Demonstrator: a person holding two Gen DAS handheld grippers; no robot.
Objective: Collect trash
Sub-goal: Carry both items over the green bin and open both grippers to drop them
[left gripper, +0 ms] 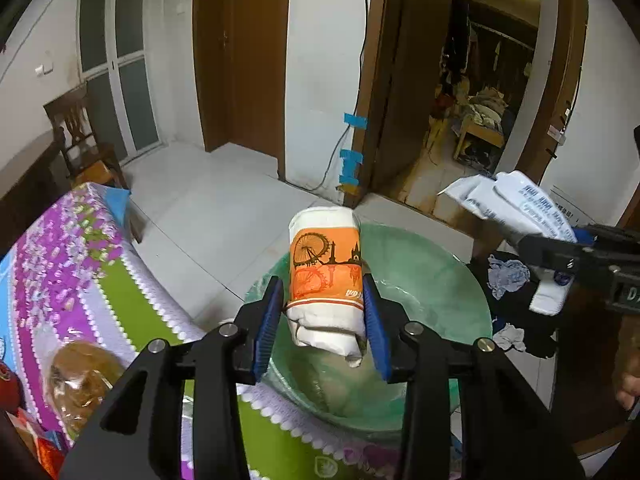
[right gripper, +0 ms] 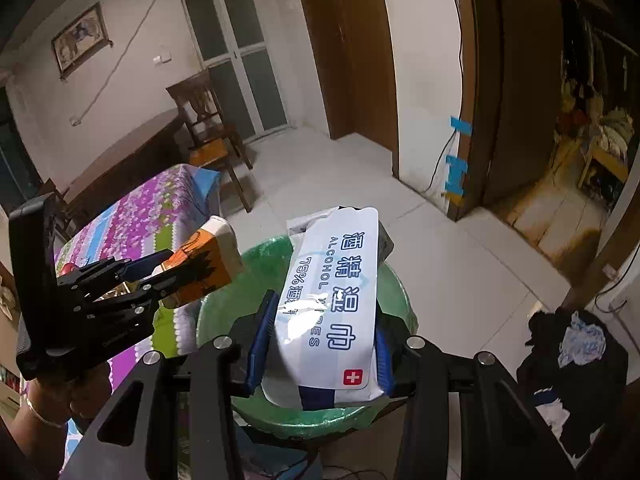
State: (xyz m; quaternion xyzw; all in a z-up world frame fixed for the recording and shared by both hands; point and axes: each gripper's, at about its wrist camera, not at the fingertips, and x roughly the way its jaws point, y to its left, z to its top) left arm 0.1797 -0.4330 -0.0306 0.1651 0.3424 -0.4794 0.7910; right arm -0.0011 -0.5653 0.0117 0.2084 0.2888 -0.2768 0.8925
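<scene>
Left gripper [left gripper: 324, 312]: blue pads clamped on both sides of a crumpled white tissue pack with an orange ferris-wheel print [left gripper: 325, 276], jaws only partly apart, pack standing roughly upright between them. It hangs over the near half of a green translucent plastic-lined bin [left gripper: 448, 280], whose rim sits just beside the edge of a table under a purple, green and white floral cloth [left gripper: 80, 264]. Right gripper [right gripper: 320, 340]: pads pressed on a white alcohol wipes pack with blue lettering and a red cross mark [right gripper: 336, 304], held flat, face up, long axis pointing away from the camera, also above the bin opening. In the right wrist view the left gripper and its orange pack [right gripper: 204, 260] show at the left, over the bin's left rim; in the left wrist view the right gripper's wipes pack [left gripper: 516, 204] shows at the far right, beyond the bin's right edge. A clear-wrapped brown round item [left gripper: 80, 376] lies on the cloth at lower left. A black heap with pale crumpled scraps on it [right gripper: 576, 356] sits to the right of the bin. A dark wooden chair [right gripper: 208, 120] stands behind the table, well apart from the bin. A hand with a bracelet [right gripper: 52, 400] grips the left tool's handle.
</scene>
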